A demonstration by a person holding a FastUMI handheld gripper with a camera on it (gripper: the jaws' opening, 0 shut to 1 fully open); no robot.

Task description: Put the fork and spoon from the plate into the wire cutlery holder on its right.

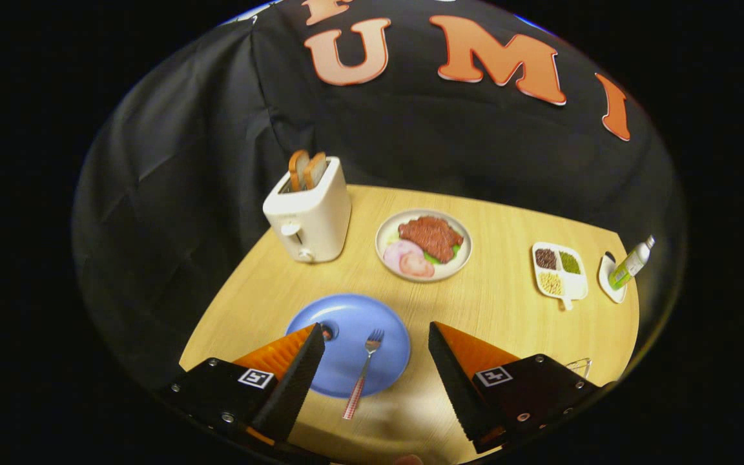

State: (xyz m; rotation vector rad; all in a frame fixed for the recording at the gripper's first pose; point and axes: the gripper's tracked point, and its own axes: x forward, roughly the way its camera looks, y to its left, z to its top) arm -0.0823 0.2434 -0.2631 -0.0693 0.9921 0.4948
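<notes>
Fork lies on the blue plate, tines pointing away and checked handle hanging over the near rim onto the wooden worktop, between the spread fingers of the tool, which is released and holds nothing. Part of the spoon shows on the plate beside the left finger (the rest is hidden). Farther back stand a toaster with bread and a plate of food

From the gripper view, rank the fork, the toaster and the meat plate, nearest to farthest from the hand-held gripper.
Hand-held gripper open.
1. Fork, between the fingers, on the blue plate.
2. Meat plate, beyond the blue plate.
3. Toaster, at the table's back left.
</notes>
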